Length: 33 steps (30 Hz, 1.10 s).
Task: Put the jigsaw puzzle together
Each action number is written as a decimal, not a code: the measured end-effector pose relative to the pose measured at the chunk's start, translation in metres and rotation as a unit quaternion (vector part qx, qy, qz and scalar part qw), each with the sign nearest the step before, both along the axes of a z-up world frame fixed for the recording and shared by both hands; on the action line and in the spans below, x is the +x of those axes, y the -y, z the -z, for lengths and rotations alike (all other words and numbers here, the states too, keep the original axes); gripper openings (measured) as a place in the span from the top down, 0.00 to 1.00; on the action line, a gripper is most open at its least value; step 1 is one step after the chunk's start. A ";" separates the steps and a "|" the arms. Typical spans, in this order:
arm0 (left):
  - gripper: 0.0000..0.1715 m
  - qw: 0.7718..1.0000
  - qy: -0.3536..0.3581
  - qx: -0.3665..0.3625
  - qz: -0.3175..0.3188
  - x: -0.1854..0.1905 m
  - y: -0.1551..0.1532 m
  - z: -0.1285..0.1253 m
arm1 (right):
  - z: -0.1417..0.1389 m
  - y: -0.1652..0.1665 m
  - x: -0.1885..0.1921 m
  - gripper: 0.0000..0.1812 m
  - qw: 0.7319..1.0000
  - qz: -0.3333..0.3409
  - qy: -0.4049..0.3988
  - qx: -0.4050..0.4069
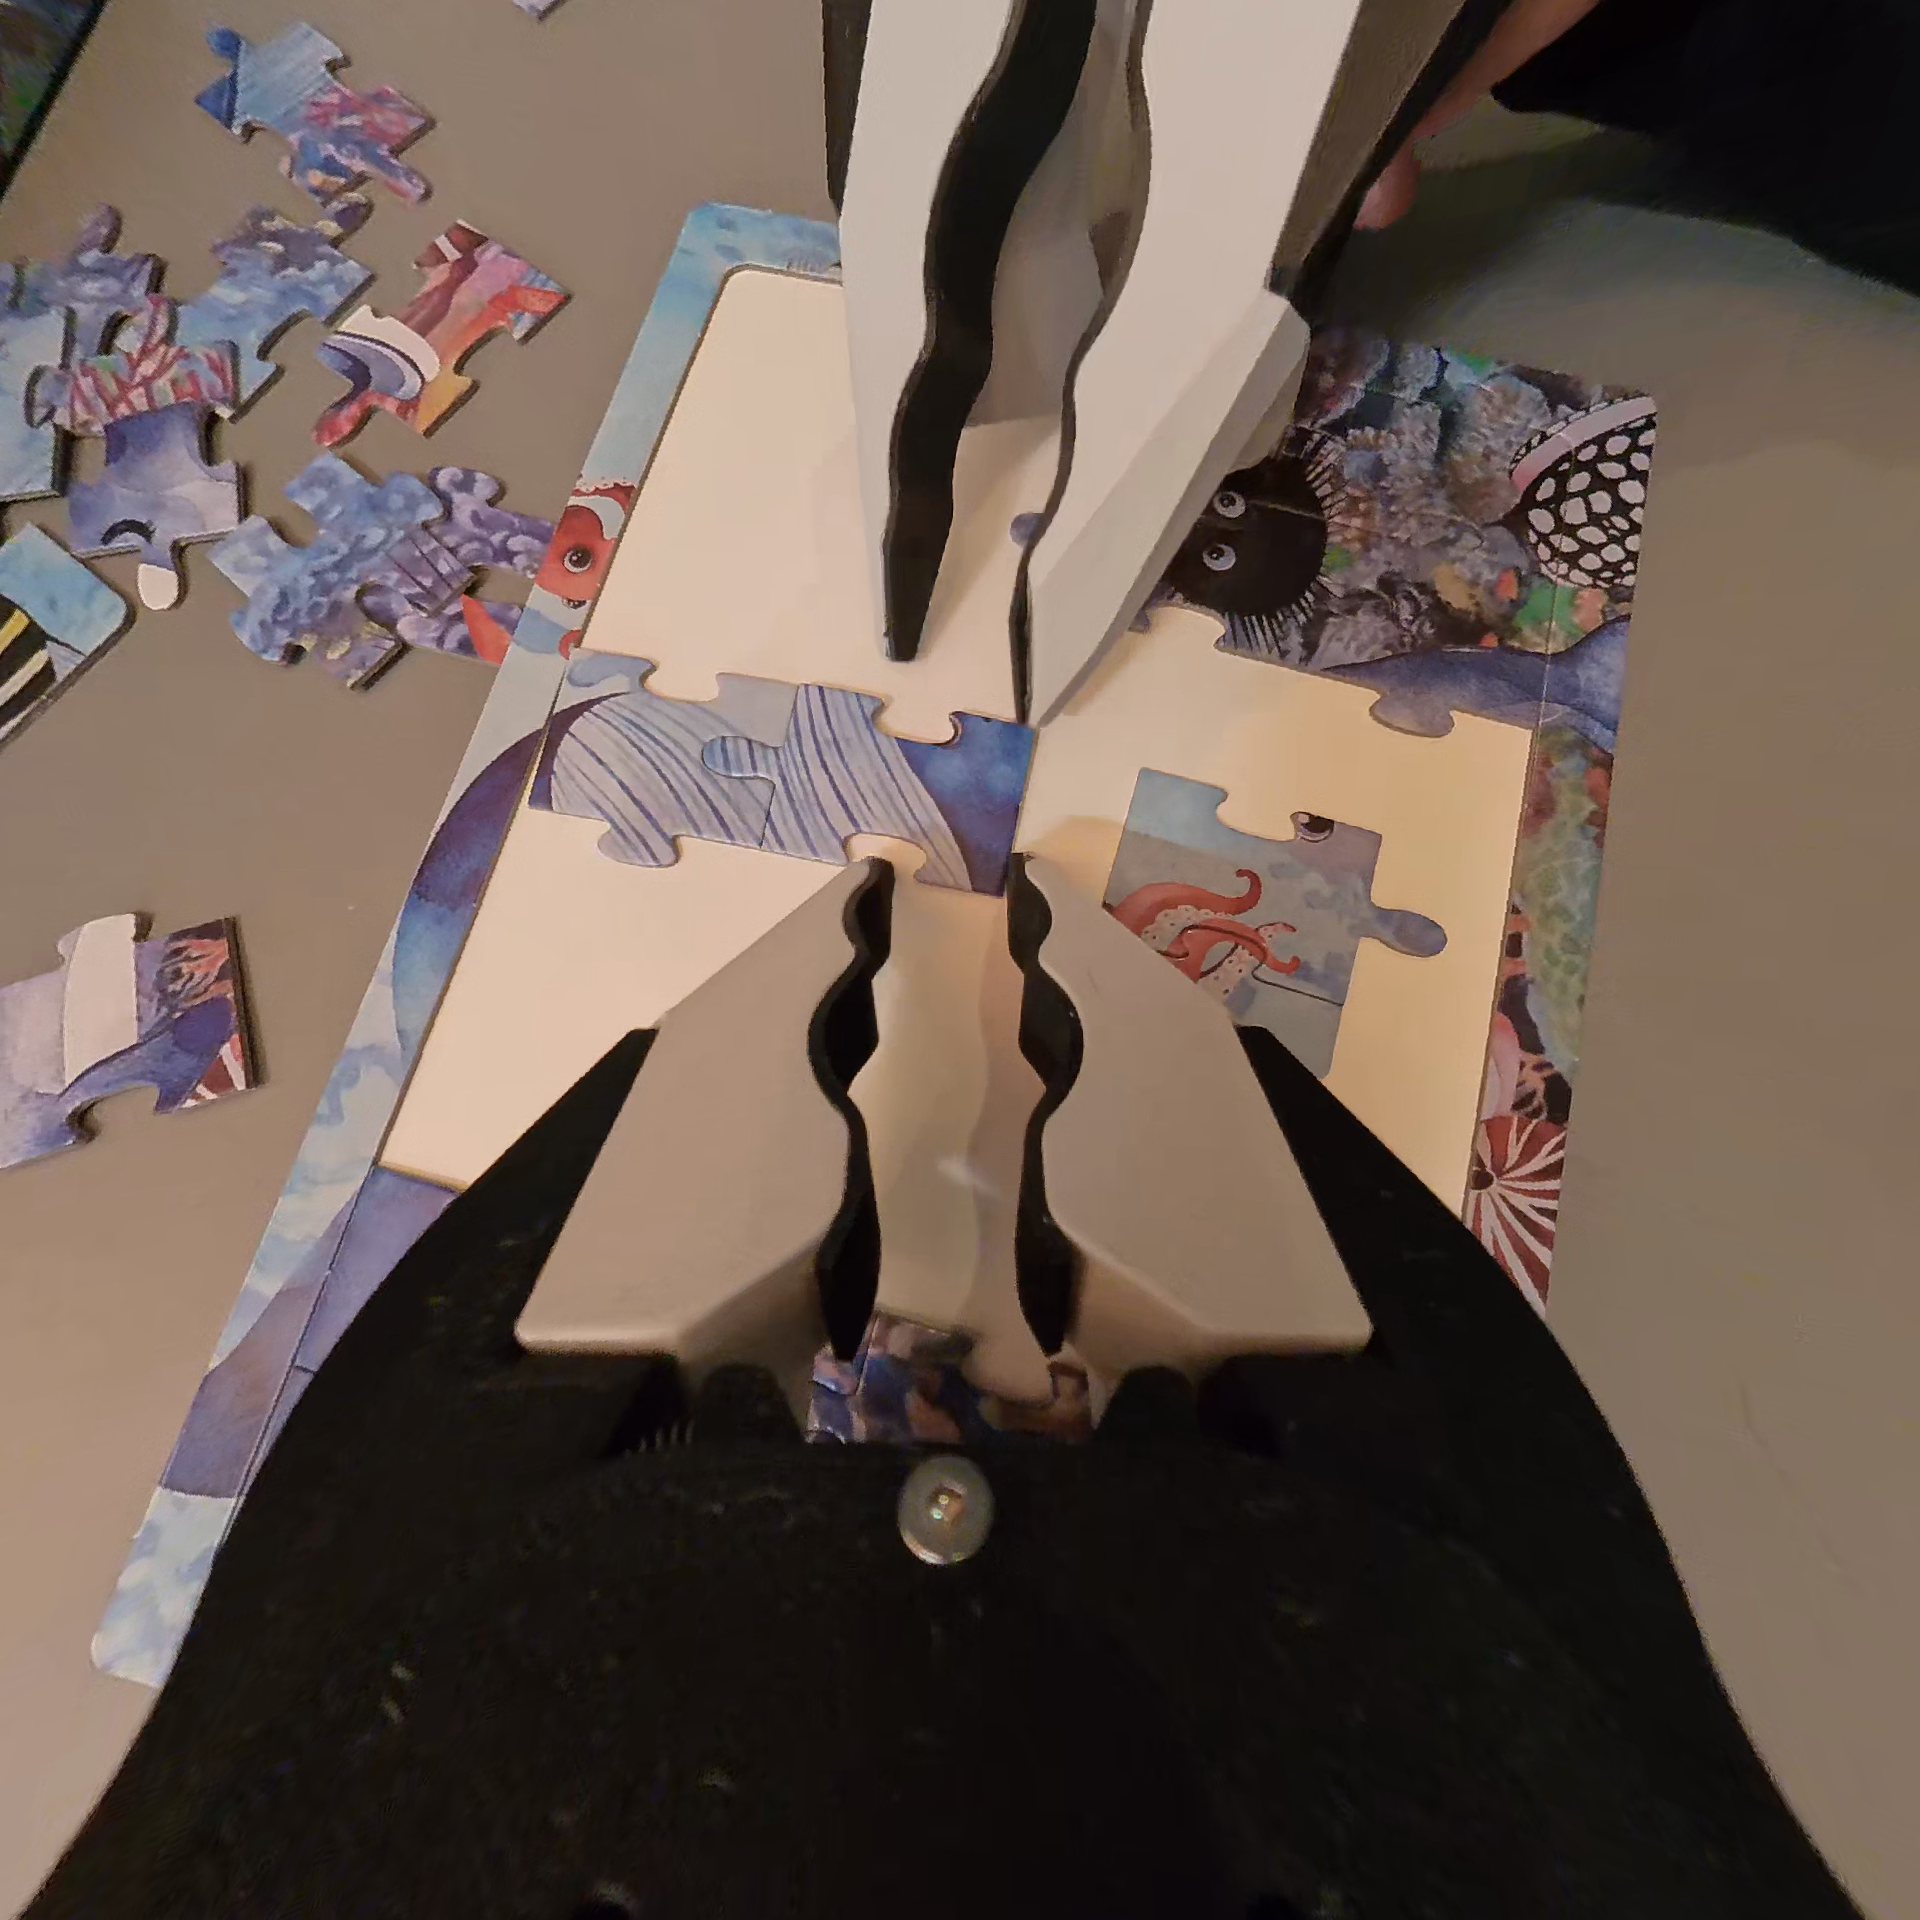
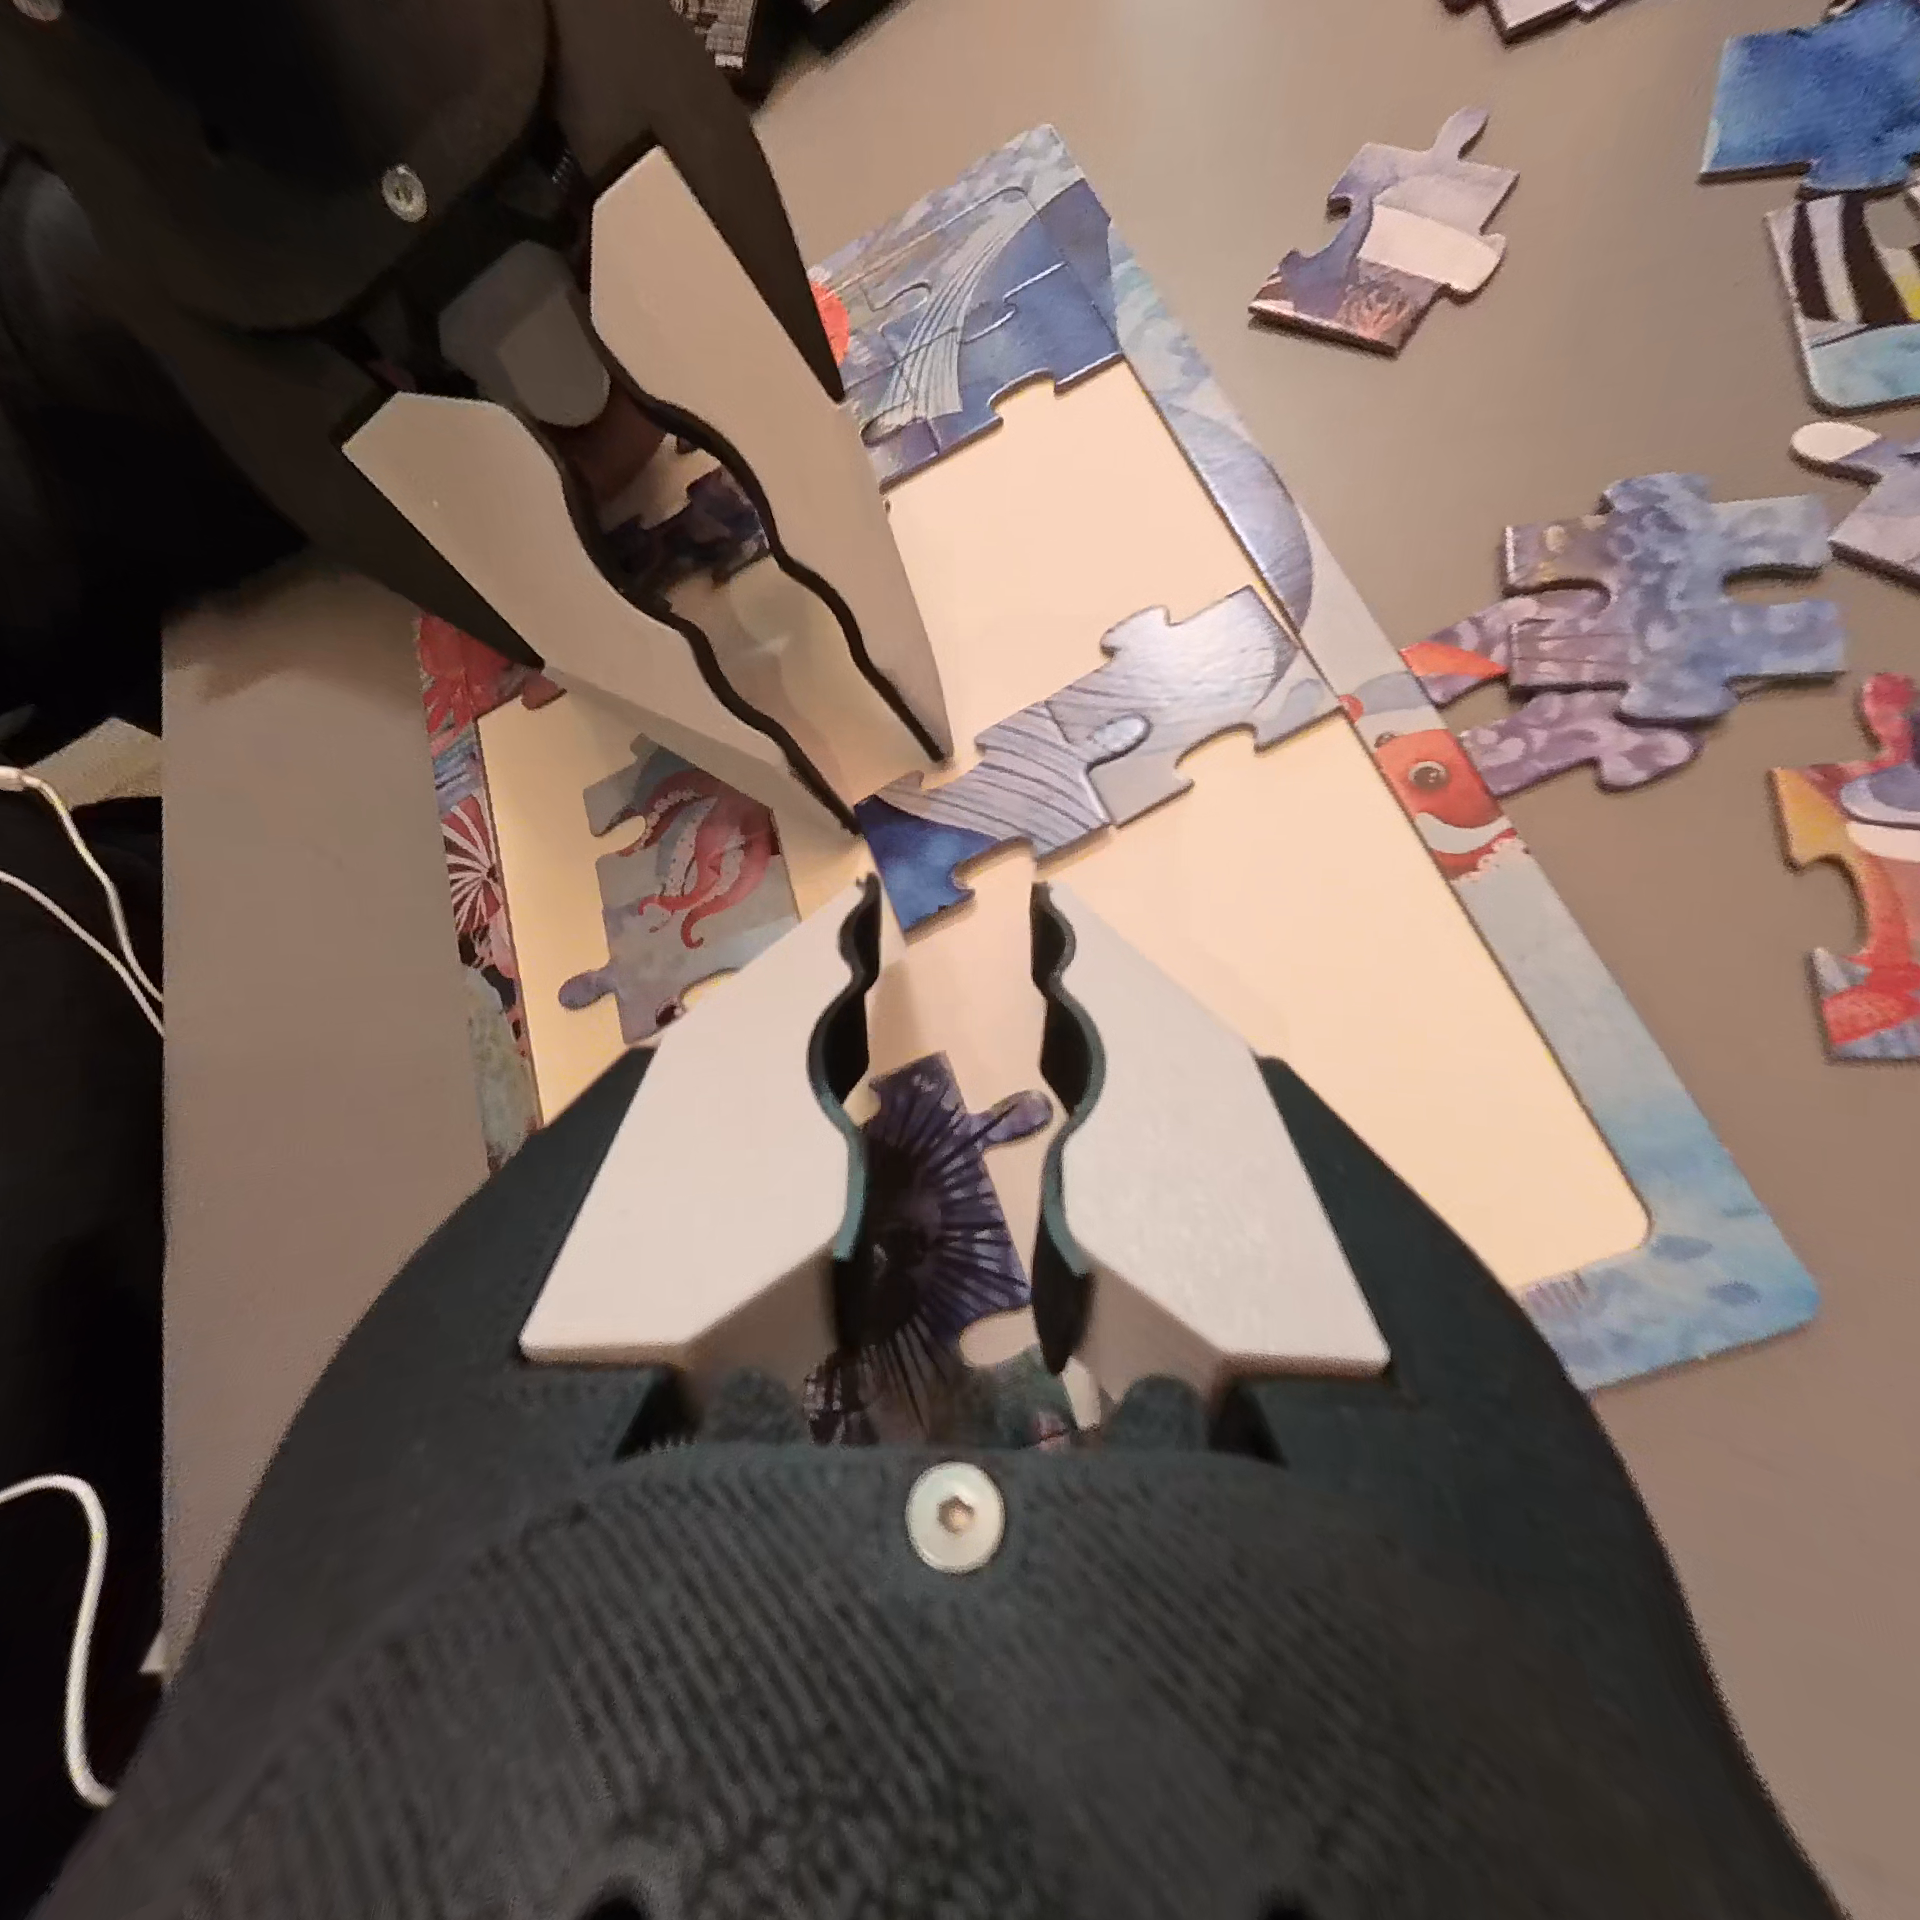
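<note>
I have both sets of fingers down over the puzzle tray (image 1: 540,1049), and both are released, a clear gap between each pair and nothing grasped. My left gripper (image 1: 951,862) sits at the near edge of the whale strip (image 1: 779,774), two joined striped-blue pieces lying across the middle of the cream tray floor; my right gripper (image 1: 961,649) meets the same strip from the far side, one tip down at its dark blue corner. From the right wrist view my right gripper (image 2: 951,894) has that corner (image 2: 914,847) just ahead of its tips. I judge the step to be nudging this strip square against the frame, so I would push low and flat with the tips, one side steadying while the other slides, and avoid pinching, since the card lies too flat to grip without lifting an edge. The strip's left end already looks to meet the printed frame by the orange fish (image 1: 587,545). To the right lies the octopus piece (image 1: 1236,914), apart from the strip, and bare floor lies open above and below. The sea urchin block (image 1: 1351,540) fills the far right corner. The loose pieces (image 1: 343,561) crowd the desk (image 1: 208,790) left of the tray, one overlapping the frame, so I would withdraw upward, not sideways.
</note>
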State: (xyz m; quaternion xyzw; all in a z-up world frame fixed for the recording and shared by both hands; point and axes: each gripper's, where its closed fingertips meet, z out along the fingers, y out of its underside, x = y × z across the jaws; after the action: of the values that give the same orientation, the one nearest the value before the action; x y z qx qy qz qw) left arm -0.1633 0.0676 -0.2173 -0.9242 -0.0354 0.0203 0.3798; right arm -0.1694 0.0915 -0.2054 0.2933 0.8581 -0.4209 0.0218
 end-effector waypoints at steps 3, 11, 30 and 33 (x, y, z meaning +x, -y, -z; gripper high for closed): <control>0.89 1.000 -0.001 0.000 0.002 0.001 0.000 0.000 | 0.004 0.004 0.004 0.83 0.999 -0.024 -0.026 0.024; 0.91 1.000 0.009 0.002 0.004 0.002 0.000 0.000 | 0.008 0.010 0.005 0.89 0.987 -0.066 -0.116 0.088; 0.77 0.996 -0.064 0.051 0.033 0.003 -0.005 -0.020 | -0.012 0.012 0.004 0.92 0.994 -0.048 -0.095 0.015; 0.83 0.995 -0.083 0.043 0.035 0.003 -0.005 -0.019 | -0.016 0.013 0.005 0.92 0.995 -0.046 -0.090 -0.002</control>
State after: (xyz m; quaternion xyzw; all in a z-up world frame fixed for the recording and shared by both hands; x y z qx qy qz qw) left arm -0.1604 0.0724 -0.1986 -0.9027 0.0281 0.0820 0.4215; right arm -0.1642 0.0786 -0.1898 0.2141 0.8683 -0.4461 -0.0352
